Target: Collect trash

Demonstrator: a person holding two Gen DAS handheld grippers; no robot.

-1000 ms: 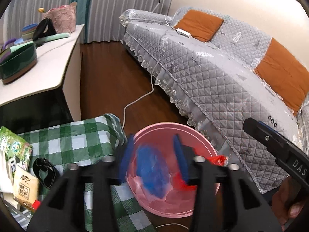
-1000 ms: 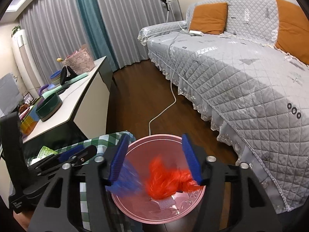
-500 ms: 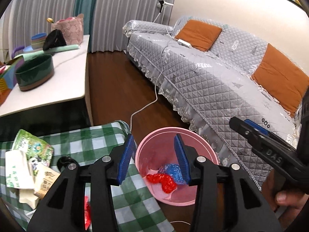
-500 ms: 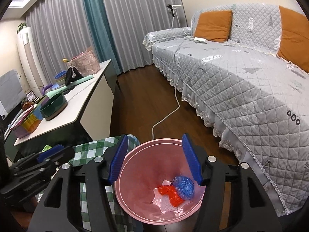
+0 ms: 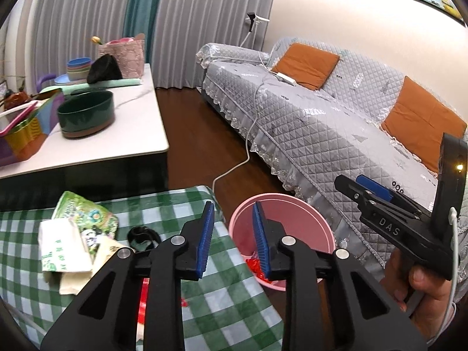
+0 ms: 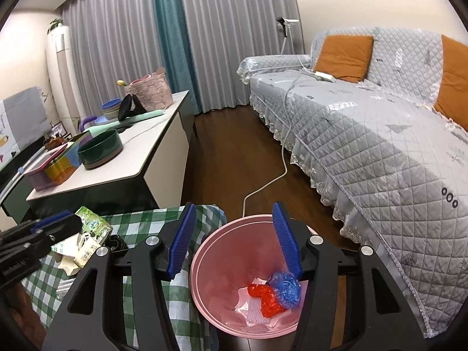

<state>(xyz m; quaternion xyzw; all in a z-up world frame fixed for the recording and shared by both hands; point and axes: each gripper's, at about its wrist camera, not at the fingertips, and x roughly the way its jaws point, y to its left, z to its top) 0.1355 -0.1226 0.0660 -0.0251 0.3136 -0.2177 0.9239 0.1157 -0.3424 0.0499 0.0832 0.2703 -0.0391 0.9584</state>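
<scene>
This is a living room in a home. On the right stands a long sofa [image 6: 380, 134] under a grey quilted cover with a lace edge, and orange cushions [image 6: 342, 55] lean on its back. The far wall is closed by grey curtains [image 6: 234, 29] from ceiling to floor, with one teal strip between them. The floor is dark wood [image 6: 228, 146]. On the left is a low white cabinet [image 6: 137, 158] that carries household things: a green bowl [image 6: 101, 149], stacked plastic bowls and a pink basket. Near the camera, a small table has a green checked cloth [image 5: 181, 207], and a pink waste bin [image 6: 222, 292] stands beside it.
</scene>
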